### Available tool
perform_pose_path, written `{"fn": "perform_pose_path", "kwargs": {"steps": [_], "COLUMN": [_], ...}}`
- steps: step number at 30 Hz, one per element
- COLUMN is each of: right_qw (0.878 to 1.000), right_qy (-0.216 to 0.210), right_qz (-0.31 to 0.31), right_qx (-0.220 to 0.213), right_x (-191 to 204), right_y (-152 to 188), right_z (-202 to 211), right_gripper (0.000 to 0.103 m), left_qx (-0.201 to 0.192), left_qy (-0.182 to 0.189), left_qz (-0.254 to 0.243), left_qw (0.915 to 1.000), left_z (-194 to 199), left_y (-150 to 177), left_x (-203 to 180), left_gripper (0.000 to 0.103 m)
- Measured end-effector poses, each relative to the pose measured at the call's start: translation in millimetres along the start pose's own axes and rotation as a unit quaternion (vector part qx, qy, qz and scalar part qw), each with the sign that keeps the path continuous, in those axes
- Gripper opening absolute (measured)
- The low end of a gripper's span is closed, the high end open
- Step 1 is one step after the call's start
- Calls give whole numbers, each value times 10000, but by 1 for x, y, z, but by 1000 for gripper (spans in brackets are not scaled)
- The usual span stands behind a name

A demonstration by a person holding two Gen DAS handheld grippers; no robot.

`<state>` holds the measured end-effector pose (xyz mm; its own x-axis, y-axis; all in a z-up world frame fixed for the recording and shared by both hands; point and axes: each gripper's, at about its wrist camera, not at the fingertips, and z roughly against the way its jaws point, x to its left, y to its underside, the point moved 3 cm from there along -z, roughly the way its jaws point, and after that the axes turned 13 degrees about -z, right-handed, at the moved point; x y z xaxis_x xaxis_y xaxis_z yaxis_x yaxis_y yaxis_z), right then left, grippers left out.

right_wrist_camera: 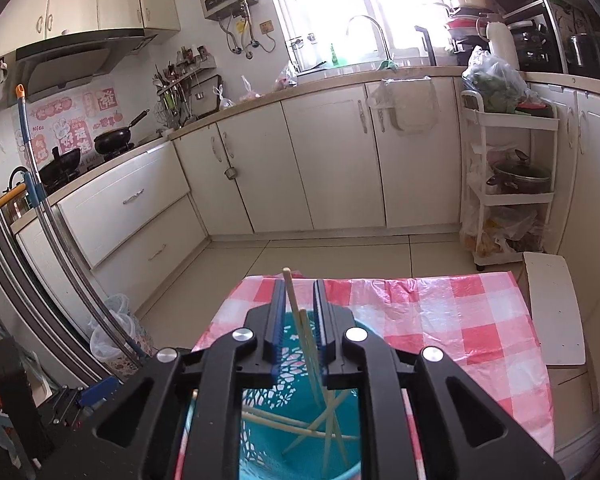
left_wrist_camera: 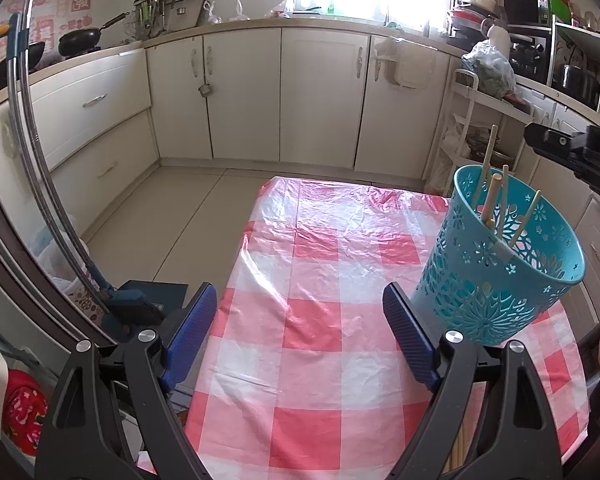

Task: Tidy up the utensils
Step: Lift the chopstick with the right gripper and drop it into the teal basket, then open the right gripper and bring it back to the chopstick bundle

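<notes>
A teal cut-out basket (left_wrist_camera: 500, 280) stands on the right side of a table under a pink-and-white check cloth (left_wrist_camera: 308, 280), with several pale wooden chopsticks (left_wrist_camera: 490, 196) leaning inside. My left gripper (left_wrist_camera: 300, 308) is open wide over the cloth with nothing between its fingers; its right finger (left_wrist_camera: 408, 340) is just left of the basket. My right gripper (right_wrist_camera: 300, 292) hovers over the basket (right_wrist_camera: 268, 432), jaws a narrow gap apart. Two chopsticks (right_wrist_camera: 296, 312) stand in that gap, their lower ends down in the basket; the pads do not visibly press on them.
A mop handle (left_wrist_camera: 32, 120) leans at the left. Beyond the table are floor tiles and cream cabinets (right_wrist_camera: 332, 160). A white shelf cart (right_wrist_camera: 508, 200) and a white board (right_wrist_camera: 552, 308) sit at the right. A bagged bin (right_wrist_camera: 112, 332) stands left of the table.
</notes>
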<state>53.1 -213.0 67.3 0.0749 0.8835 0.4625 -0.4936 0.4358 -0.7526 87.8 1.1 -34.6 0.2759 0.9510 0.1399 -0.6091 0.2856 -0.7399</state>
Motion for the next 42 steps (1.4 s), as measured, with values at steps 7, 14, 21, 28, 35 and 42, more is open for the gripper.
{"fn": "perform_pose_path", "kwargs": {"steps": [7, 14, 21, 28, 35, 42], "right_qw": [9993, 9983, 9878, 9813, 9810, 9788], "right_qy": [-335, -35, 481, 814, 775, 869], "right_qz": [-40, 21, -110, -281, -277, -75], "right_qx": [-174, 589, 1476, 1724, 1754, 1852], "right_x": [3, -6, -32, -53, -48, -41], "right_y": [13, 90, 154, 175, 184, 193], "right_z": [58, 69, 38, 20, 15, 6], "right_gripper": [26, 34, 30, 25, 24, 21], "left_qx": [106, 86, 105, 188, 241, 289], "left_qy": [-75, -133, -171, -161, -139, -129], "left_qz": [54, -31, -85, -87, -154, -200], "left_qw": [9999, 9999, 9998, 9997, 9995, 9993], "left_z": [-2, 0, 3, 1, -2, -4], "left_y": [2, 2, 4, 6, 7, 8], "left_x": [4, 2, 2, 3, 0, -3], "left_gripper": [83, 83, 85, 86, 86, 87]}}
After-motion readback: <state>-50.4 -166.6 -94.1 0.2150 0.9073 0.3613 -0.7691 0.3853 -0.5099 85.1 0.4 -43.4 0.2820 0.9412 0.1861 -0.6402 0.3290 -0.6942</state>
